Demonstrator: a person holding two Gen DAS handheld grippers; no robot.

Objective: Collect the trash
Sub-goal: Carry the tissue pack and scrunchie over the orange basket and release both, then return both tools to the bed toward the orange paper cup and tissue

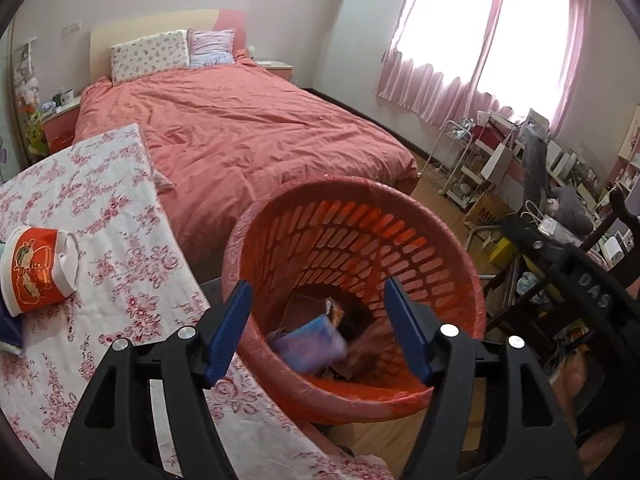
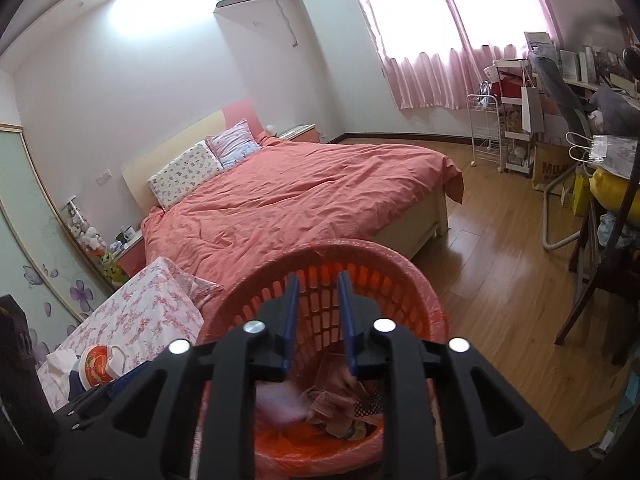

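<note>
Red instant-noodle cup (image 1: 38, 270) lying on side near left edge of floral-cloth counter (image 1: 120, 208). Left tongs (image 1: 318, 308) spread, nothing between pads, hanging over orange basket (image 1: 400, 200) just beside counter's right edge. Blurred purple packet (image 1: 308, 344) and wrappers inside basket. Right tongs (image 2: 318, 300) slightly parted, empty, above same basket. Bed (image 2: 300, 192) beyond.

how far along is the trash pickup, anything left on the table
Done: several wrappers and a purple packet already lie in the orange basket. In hand: nothing; the left hand-held gripper and right hand-held gripper are both open over the basket, the blurred pieces below them apparently just dropped. Left: the red and white paper bowl on the floral table.
</note>
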